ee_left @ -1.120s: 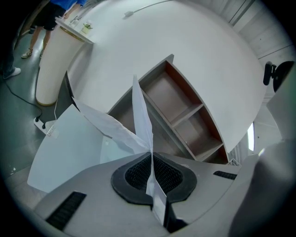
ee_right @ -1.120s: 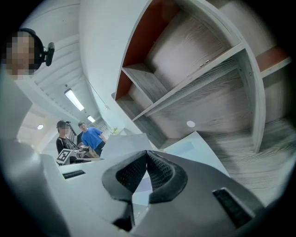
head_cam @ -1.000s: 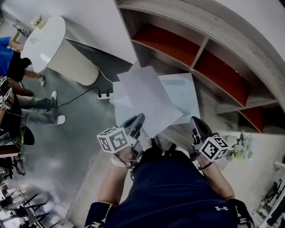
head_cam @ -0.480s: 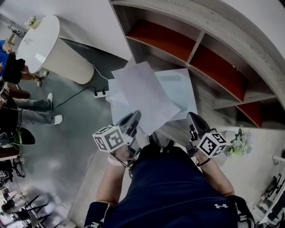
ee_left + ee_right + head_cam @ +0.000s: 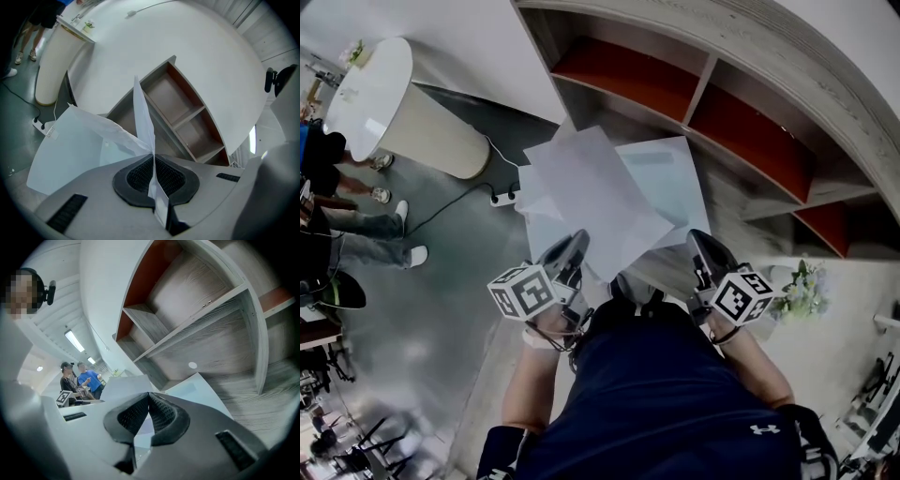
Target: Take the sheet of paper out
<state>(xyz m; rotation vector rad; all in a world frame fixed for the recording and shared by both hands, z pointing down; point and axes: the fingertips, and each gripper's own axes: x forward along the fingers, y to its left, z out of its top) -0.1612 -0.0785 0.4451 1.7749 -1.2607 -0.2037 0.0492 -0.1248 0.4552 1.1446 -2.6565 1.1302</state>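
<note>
Two grippers: one is in each hand, and both are up in the air in front of the wooden shelf (image 5: 741, 122).
Left gripper (image 5: 572, 244): its jaws are pressed together on the sheet of paper (image 5: 591, 187). The thin white edge runs right between the pads.
Right gripper (image 5: 699, 240): its jaws are closed too. They seem to pinch the near edge of the pale blue folder (image 5: 670, 183).
Where the paper is: it lies slanted across the top of the folder, up off the floor. I cannot tell if its near end is inside the folder or already out.
Step in hand: I think it is pulling the paper free from the folder.
How to do it well: hold the folder steady with the right gripper. Pull the paper slowly with the left one, straight and flat, away from the folder's open side. Do not twist it.
What could go wrong: the paper is thin and floppy, and it is bent near the left gripper. A hard tug could rip it at the pinch.
</note>
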